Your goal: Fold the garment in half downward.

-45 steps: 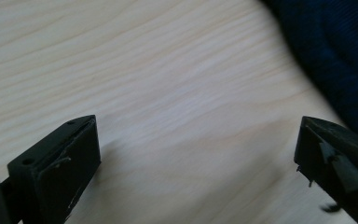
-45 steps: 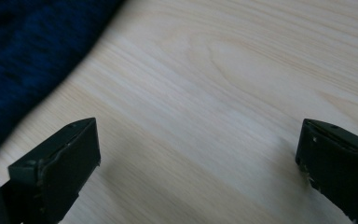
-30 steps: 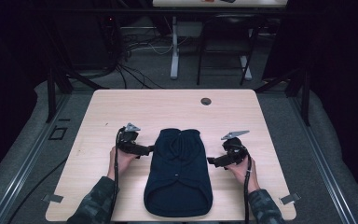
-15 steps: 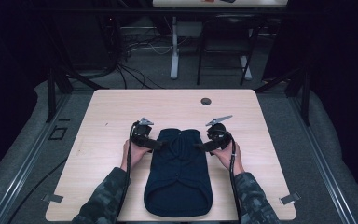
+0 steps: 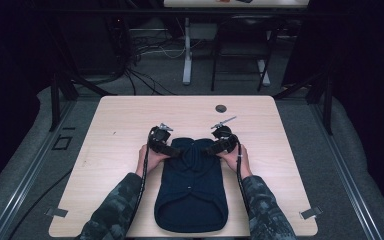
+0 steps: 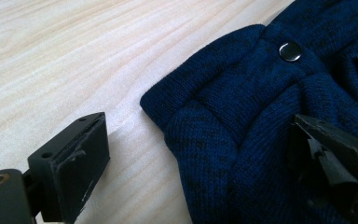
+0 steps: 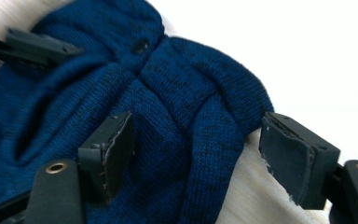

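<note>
A dark blue knitted garment (image 5: 192,190) lies flat on the wooden table (image 5: 115,125), its narrow collar end pointing away from the person. My left gripper (image 5: 176,151) is open and straddles the collar's left corner (image 6: 205,116): one jaw rests on bare wood, the other on the knit beside a small metal snap (image 6: 290,51). My right gripper (image 5: 207,150) is open too, and it straddles the collar's right corner (image 7: 205,102), one jaw on the fabric and one off its edge. The left gripper's jaw (image 7: 37,46) lies across the collar in the right gripper view.
A small dark round disc (image 5: 221,108) sits on the table near its far edge. Bare wood extends left and right of the garment. Table legs (image 5: 186,50) and cables lie on the floor beyond the table.
Both grippers have moved forward and inward from the garment's sides to its collar end, and now each straddles a collar corner.
</note>
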`<state>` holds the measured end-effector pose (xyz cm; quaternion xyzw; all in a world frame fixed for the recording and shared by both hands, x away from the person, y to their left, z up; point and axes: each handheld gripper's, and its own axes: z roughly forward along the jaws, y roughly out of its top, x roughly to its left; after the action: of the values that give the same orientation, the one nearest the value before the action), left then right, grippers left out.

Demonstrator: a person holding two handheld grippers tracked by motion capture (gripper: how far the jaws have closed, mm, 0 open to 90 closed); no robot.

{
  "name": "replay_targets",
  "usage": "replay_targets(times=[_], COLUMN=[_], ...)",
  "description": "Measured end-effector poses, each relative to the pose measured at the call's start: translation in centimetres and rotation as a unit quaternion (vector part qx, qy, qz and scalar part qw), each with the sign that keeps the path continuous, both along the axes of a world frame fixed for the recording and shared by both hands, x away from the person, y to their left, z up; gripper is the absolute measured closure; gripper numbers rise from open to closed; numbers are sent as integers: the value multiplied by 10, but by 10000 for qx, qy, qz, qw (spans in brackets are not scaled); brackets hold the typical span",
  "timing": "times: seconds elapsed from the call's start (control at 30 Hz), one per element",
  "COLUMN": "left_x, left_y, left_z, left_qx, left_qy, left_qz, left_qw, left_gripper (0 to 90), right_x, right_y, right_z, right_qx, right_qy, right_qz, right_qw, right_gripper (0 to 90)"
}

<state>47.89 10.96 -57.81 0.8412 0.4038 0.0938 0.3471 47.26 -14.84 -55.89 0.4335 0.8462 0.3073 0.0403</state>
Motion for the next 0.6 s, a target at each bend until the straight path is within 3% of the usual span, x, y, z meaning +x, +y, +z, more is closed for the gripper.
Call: replay_targets(times=[0.1,0.23,0.37,0.47,0.6], left_x=[0,-2,-3,-4,-5], left_y=[-1,-6,-7,-8,-8], left_z=[0,0,0,0,0], left_qx=[60,208,246,269,238], left_qy=[-21,-88,-102,-140,-172], left_qz=[-14,-8,14,46,-20], left_qw=[10000,9997,9996,9995,9996], left_gripper=[62,76,83,92,145], right_x=[0,0,-3,-8,-9], right_y=[3,7,9,8,8], right_z=[-1,-4,-5,-9,-9], right_qx=[-60,-362,-387,-336,-351], right_qy=[-79,-76,-239,-510,-507], right_qz=[-29,75,79,110,64], right_qw=[9999,9993,9989,9981,9981], right_gripper=[284,329,332,342,388])
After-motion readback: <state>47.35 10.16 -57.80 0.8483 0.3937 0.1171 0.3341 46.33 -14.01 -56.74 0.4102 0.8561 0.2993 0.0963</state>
